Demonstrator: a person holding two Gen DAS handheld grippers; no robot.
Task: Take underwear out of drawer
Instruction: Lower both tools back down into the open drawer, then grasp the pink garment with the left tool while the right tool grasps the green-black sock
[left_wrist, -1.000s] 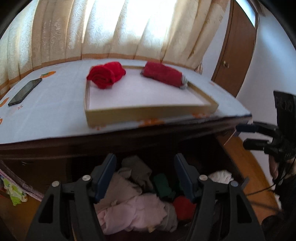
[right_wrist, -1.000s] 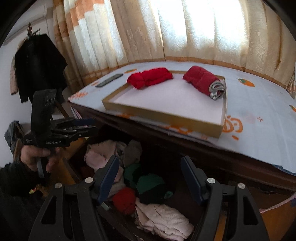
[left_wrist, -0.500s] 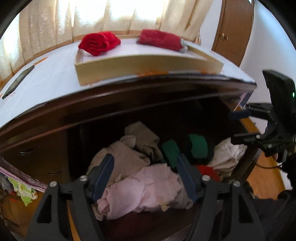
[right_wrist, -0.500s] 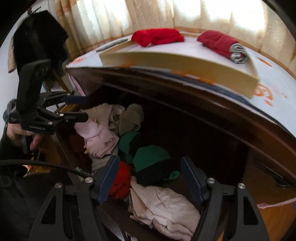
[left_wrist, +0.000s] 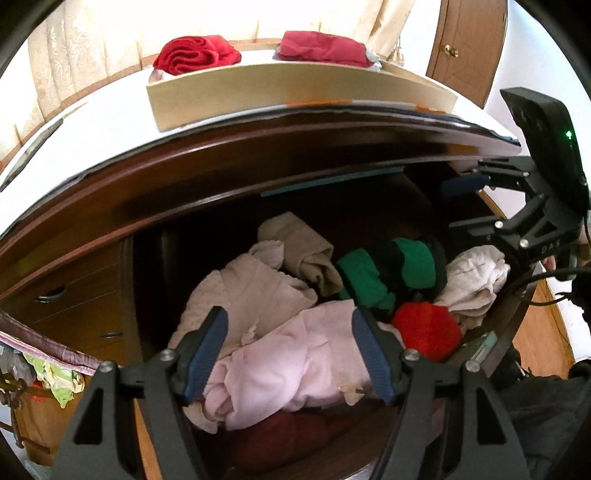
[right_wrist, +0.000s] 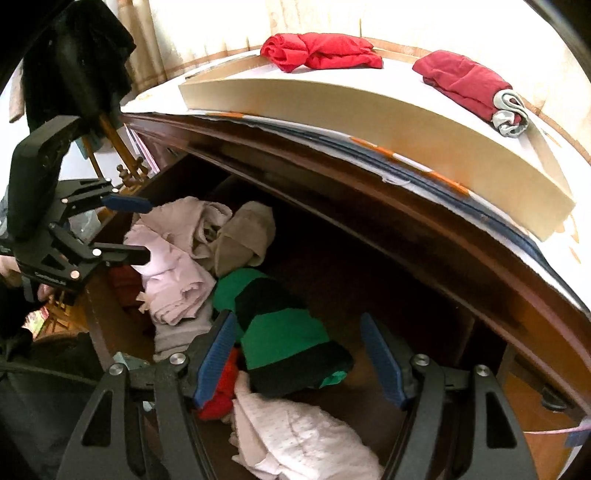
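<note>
Open drawer (left_wrist: 509, 332) of a dark wooden dresser, crammed with loose clothing, seen from above through both wrist views. Far left in the right wrist view: the left gripper (right_wrist: 136, 229), held in a hand, jaws apart, hanging over the left end of the heap with nothing between its fingers. In its own view the left gripper (left_wrist: 288, 325) shows blue-padded fingers spread wide; its jaws have just been opening a little, and they frame a pale pink garment (left_wrist: 295, 358) without pressing on it. Just behind that lies a beige folded piece (left_wrist: 303, 251), then a green-and-black striped item (left_wrist: 391, 273) near mid-drawer, with a red bundle (left_wrist: 424, 332) in front of it and a cream-white cloth (left_wrist: 476, 277) at the right end. The right gripper (right_wrist: 299, 332) also stands wide, empty, fingers either side of the striped item (right_wrist: 284, 332); whether it touches cannot be told. The underwear is still all in the drawer, none lifted. On the dresser top, a shallow tray (left_wrist: 295, 88) holds a bright red piece (left_wrist: 195, 53) at left and a darker red roll (left_wrist: 325, 48) at right.
</note>
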